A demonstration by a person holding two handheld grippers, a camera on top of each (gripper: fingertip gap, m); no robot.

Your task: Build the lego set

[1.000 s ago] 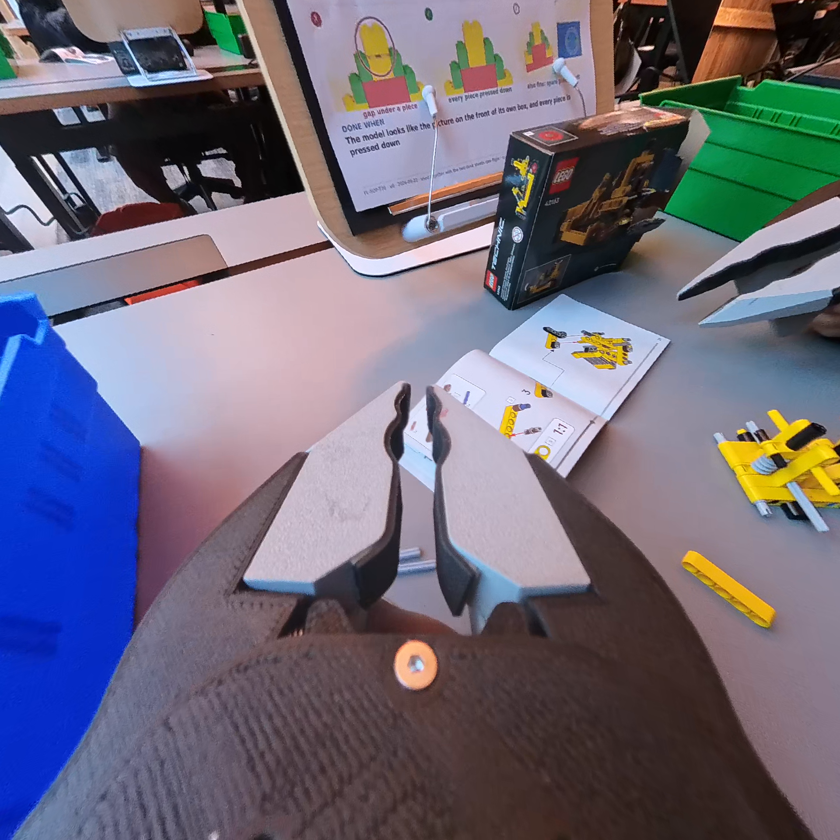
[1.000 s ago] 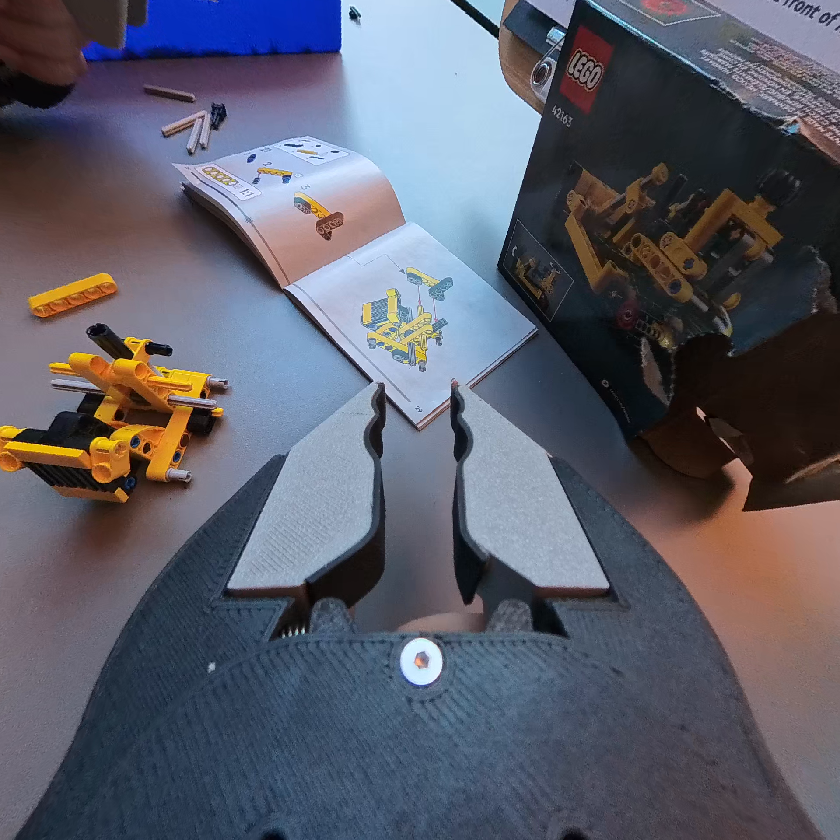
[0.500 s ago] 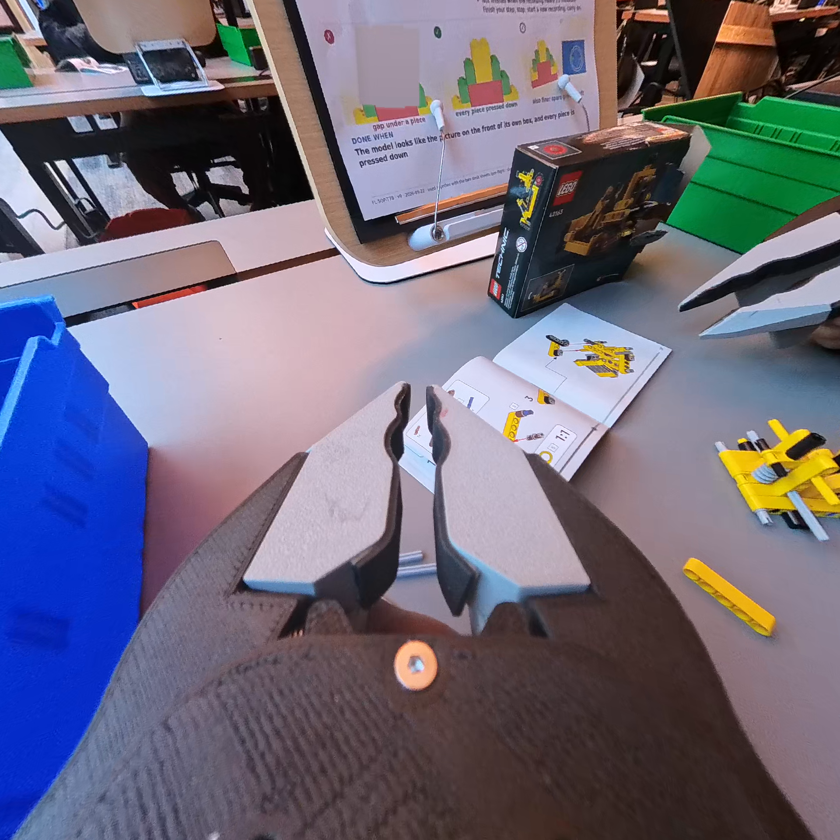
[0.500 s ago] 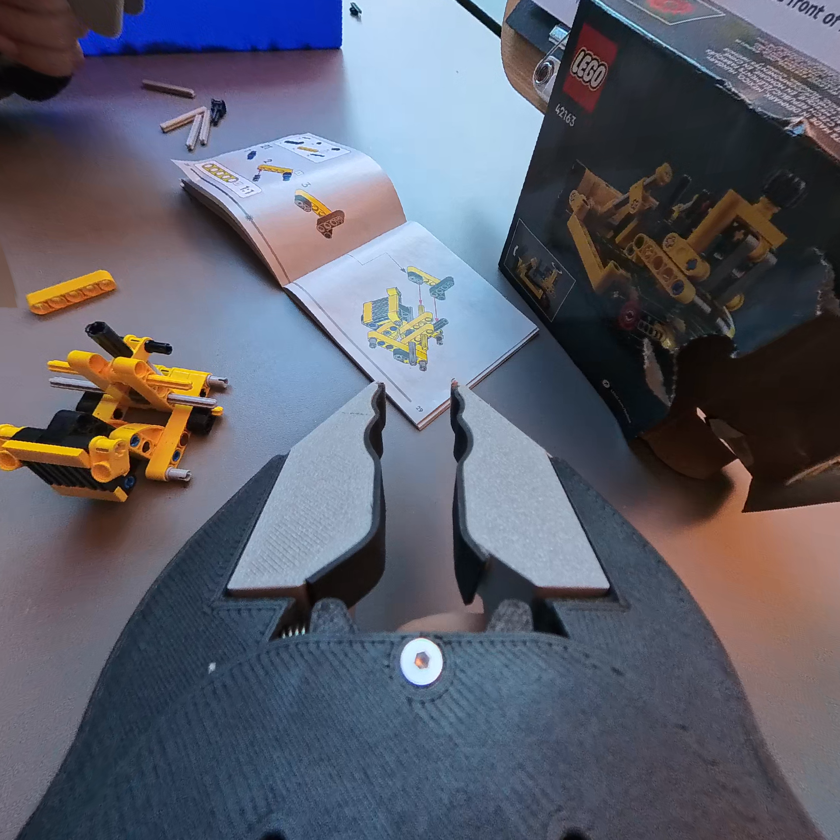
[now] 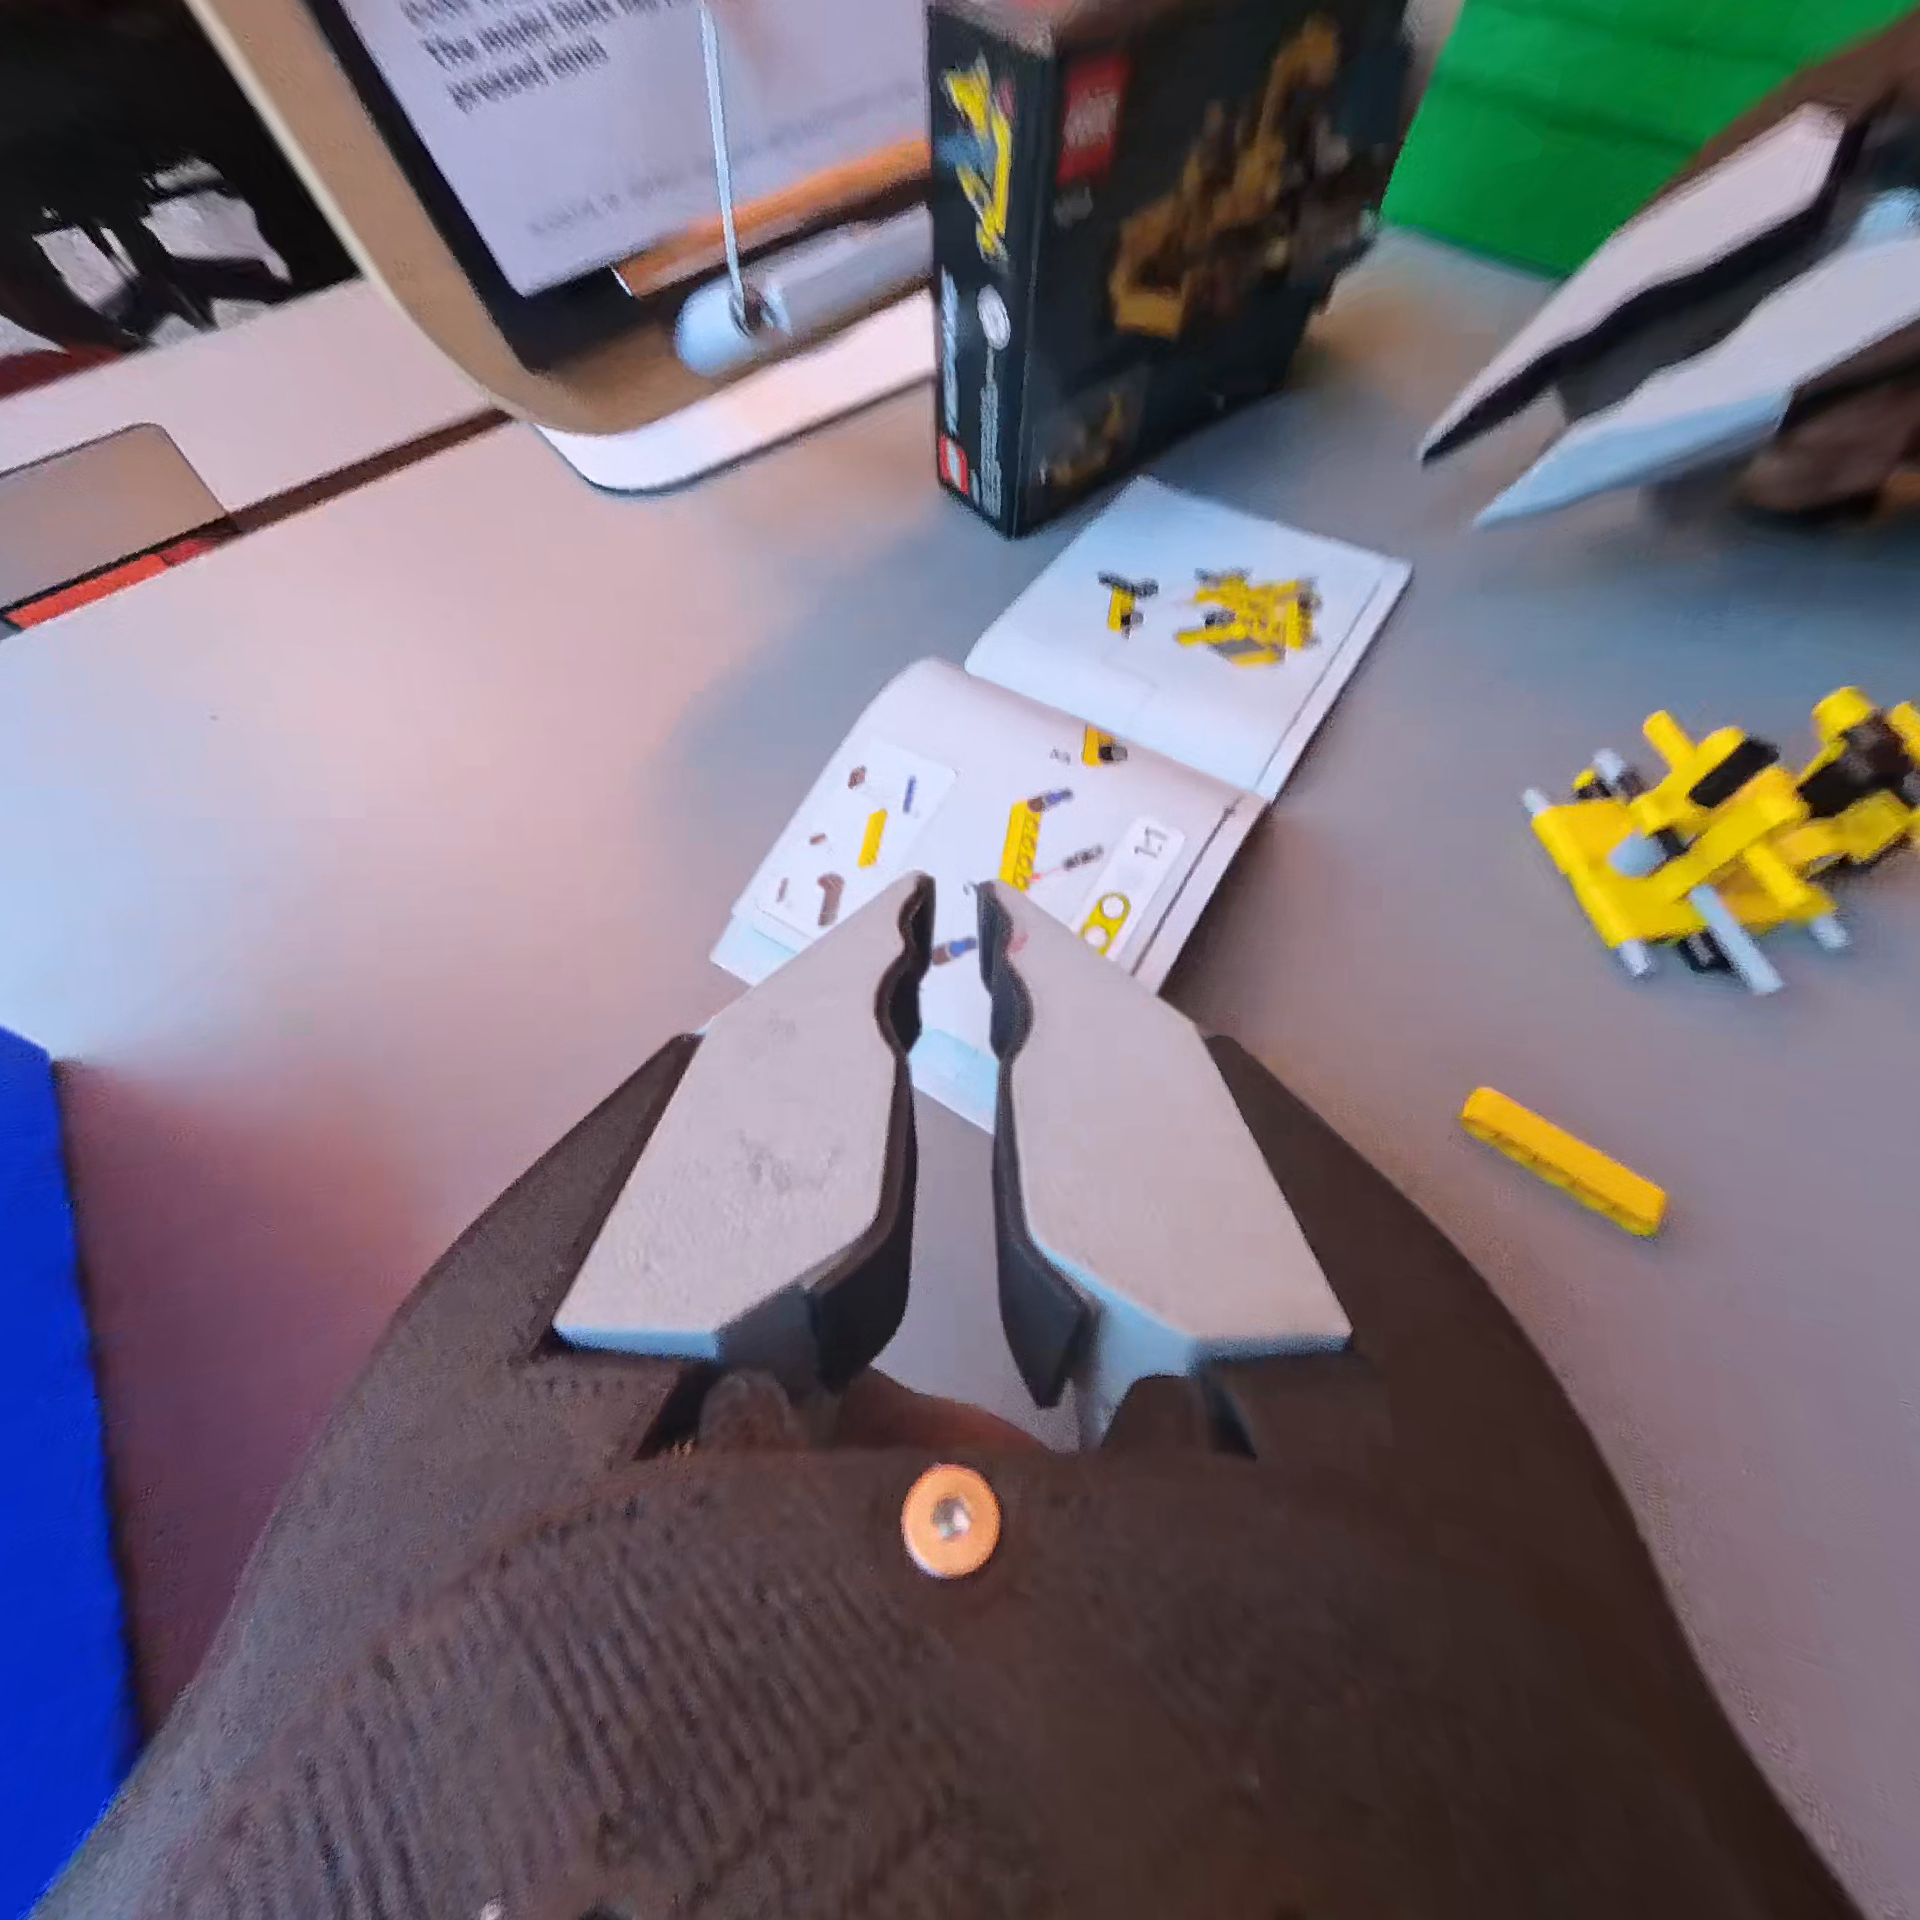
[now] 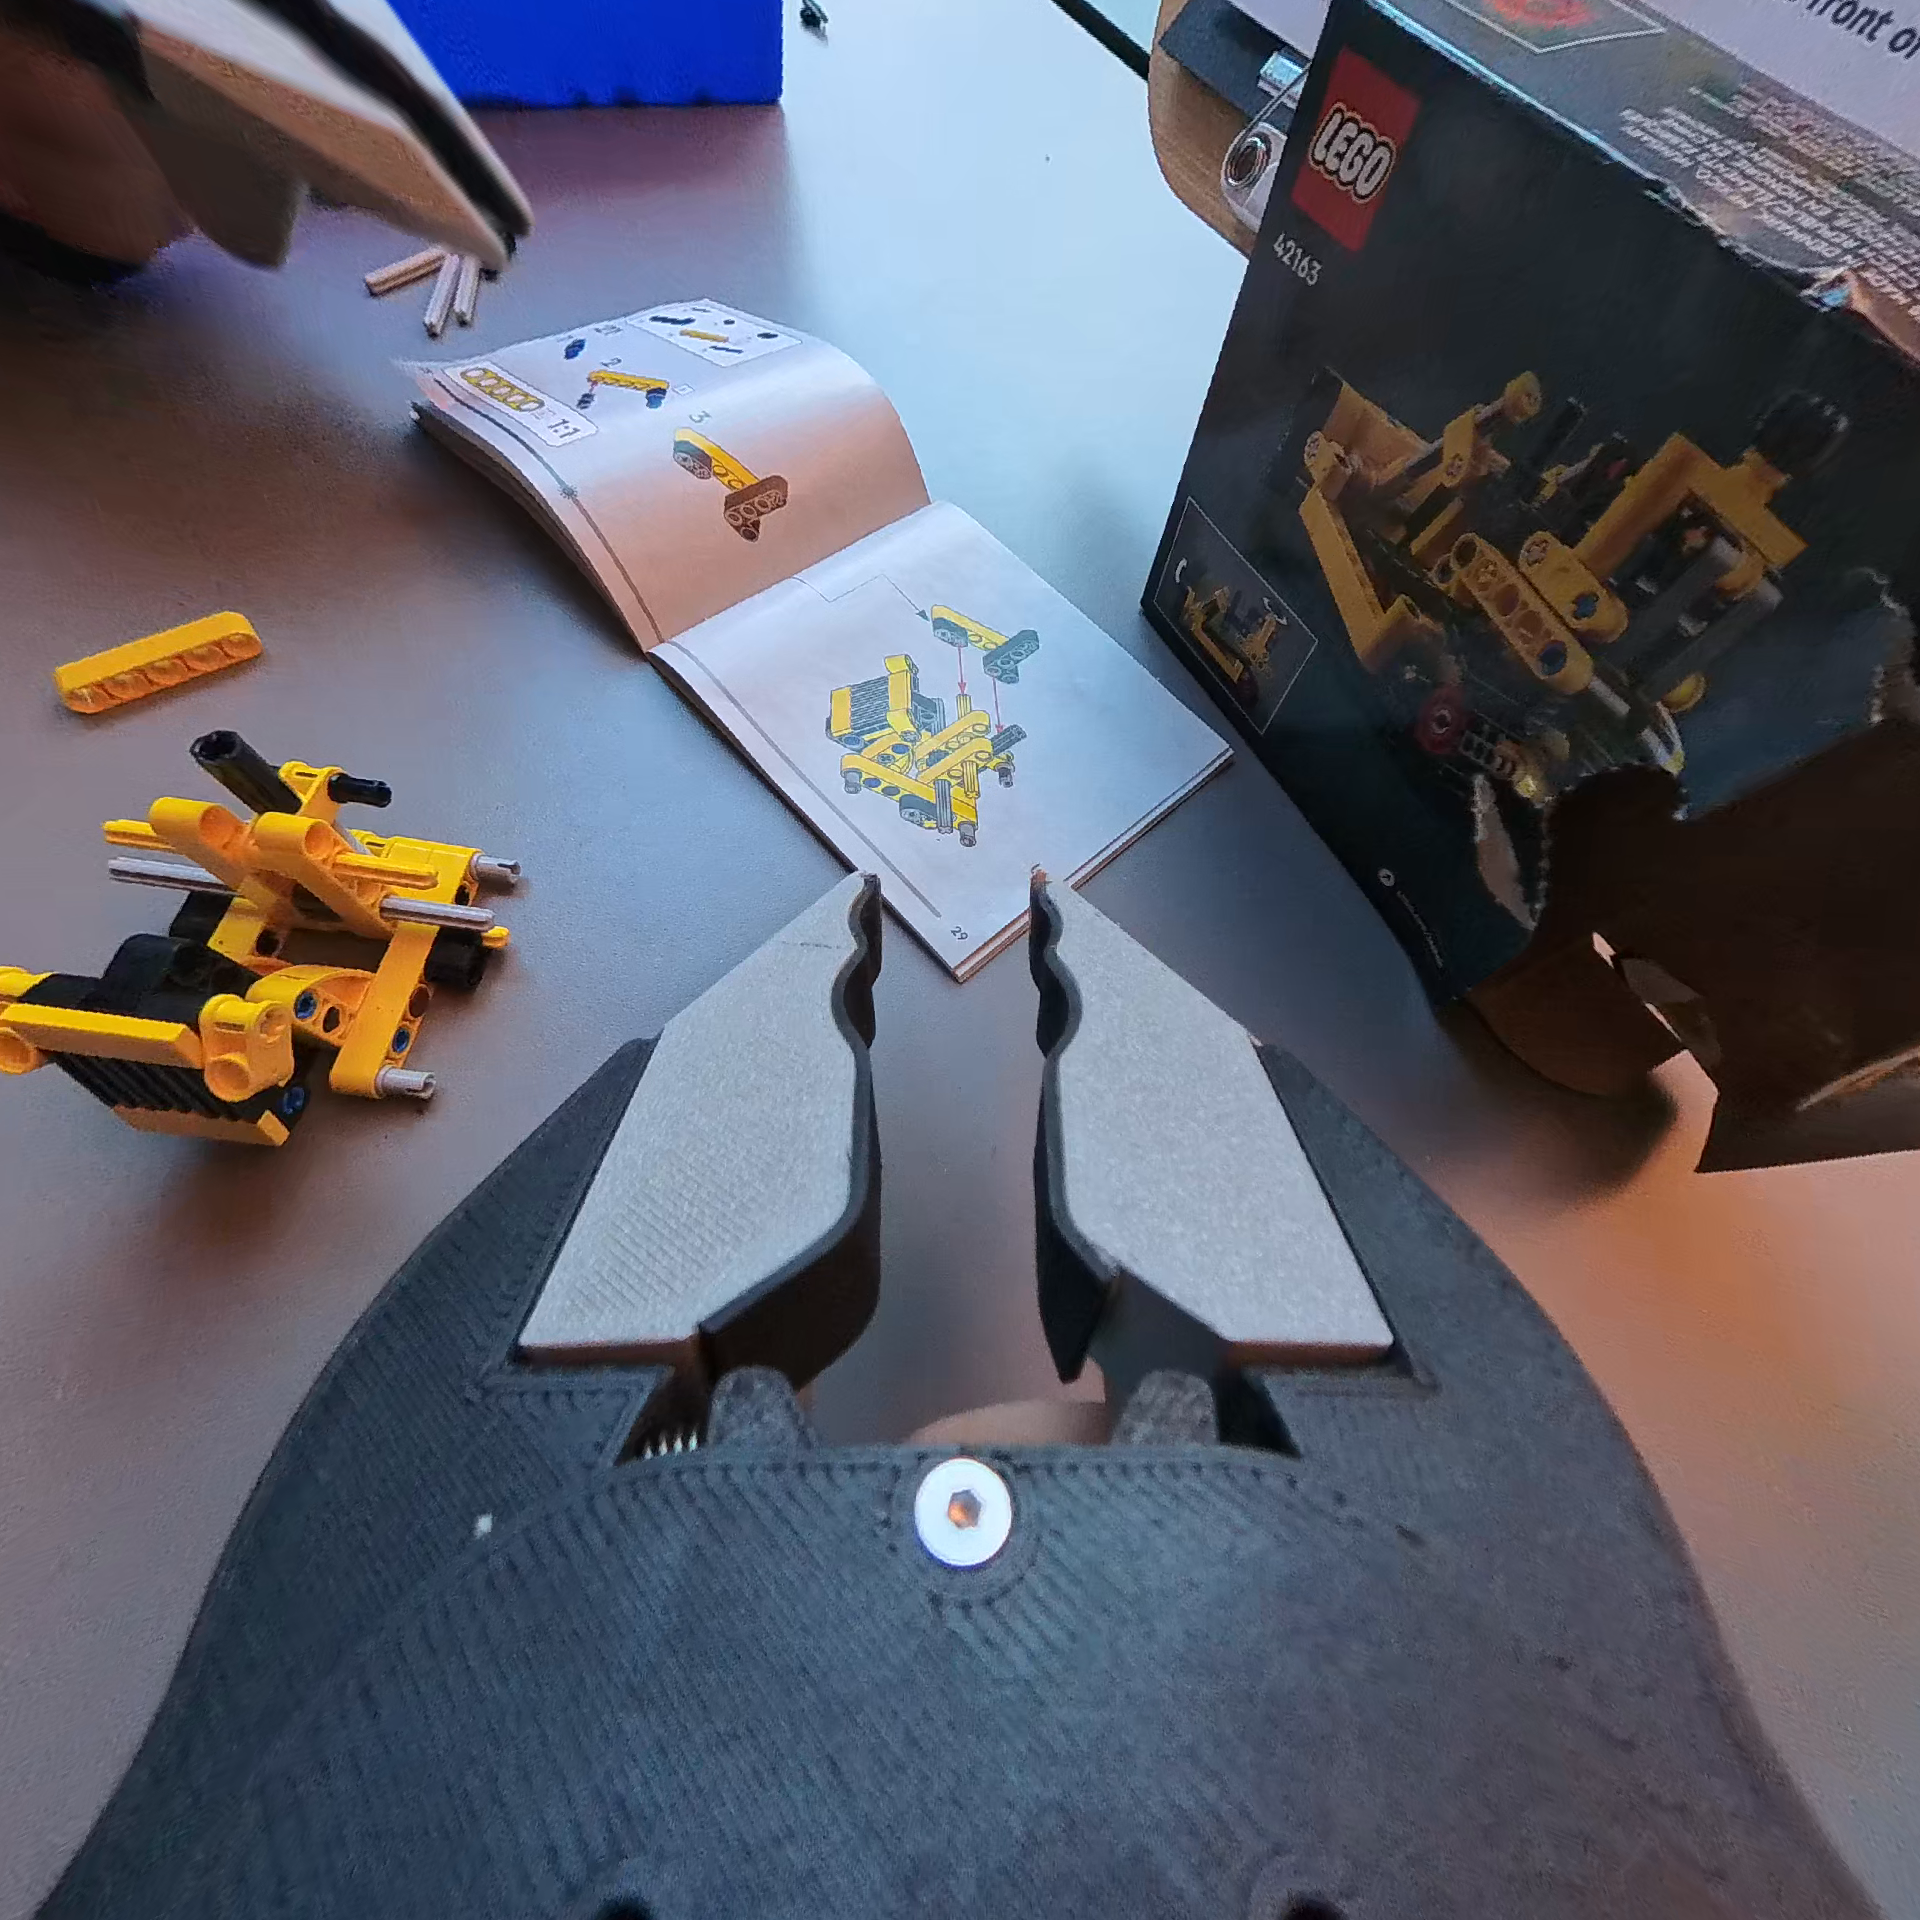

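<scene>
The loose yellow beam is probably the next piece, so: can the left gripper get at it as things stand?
Probably yes. The loose yellow beam lies alone on bare table right of the empty left gripper, with nothing between them; the half-built model sits apart, farther back.

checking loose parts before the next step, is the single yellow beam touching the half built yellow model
Apart. In the right wrist view, bare table shows between the yellow beam and the half built model; the left wrist view shows the same gap.
</scene>
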